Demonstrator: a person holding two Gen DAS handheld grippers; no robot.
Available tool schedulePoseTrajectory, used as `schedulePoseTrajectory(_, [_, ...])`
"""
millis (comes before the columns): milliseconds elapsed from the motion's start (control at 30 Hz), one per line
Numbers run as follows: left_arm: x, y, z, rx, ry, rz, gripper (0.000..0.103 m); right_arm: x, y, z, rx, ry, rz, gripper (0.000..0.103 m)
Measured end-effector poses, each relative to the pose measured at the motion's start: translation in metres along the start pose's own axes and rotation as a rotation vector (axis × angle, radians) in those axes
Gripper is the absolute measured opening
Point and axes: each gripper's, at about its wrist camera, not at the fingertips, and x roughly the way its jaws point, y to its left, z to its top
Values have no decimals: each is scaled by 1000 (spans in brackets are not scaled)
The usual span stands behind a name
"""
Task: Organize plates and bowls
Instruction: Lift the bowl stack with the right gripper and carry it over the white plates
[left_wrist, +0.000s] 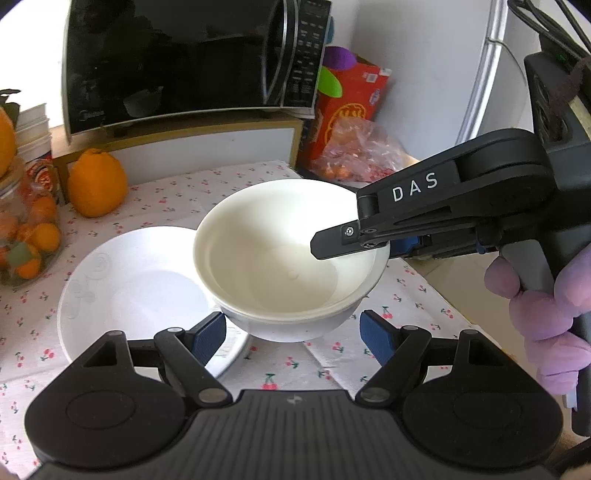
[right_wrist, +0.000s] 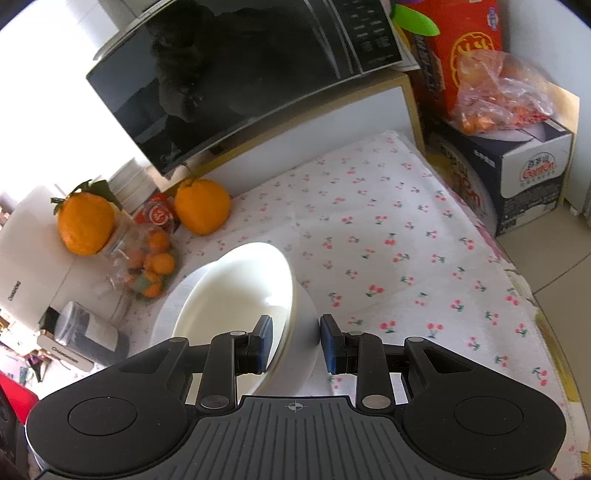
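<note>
The right gripper (right_wrist: 295, 341) has its fingers pinched on the rim of the white bowl (left_wrist: 280, 258), held just above the plate (left_wrist: 125, 280); left gripper (left_wrist: 293, 330) open, empty; looks glazed, slippery and breakable.

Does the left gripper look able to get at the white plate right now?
Probably yes. The left gripper is open by the near rim of the plate, bare on its left; the bowl in the right gripper covers only its right part.
</note>
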Motion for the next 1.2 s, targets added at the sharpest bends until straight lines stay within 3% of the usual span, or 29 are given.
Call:
schedulePoseTrajectory(833, [-23,55,4,-88,-36,76,76,29,66,3,-27,-19,100,27])
schedulePoseTrajectory(1200, [-19,74,-2,-131,-19,109,76,56,74,1,8,-9,122,27])
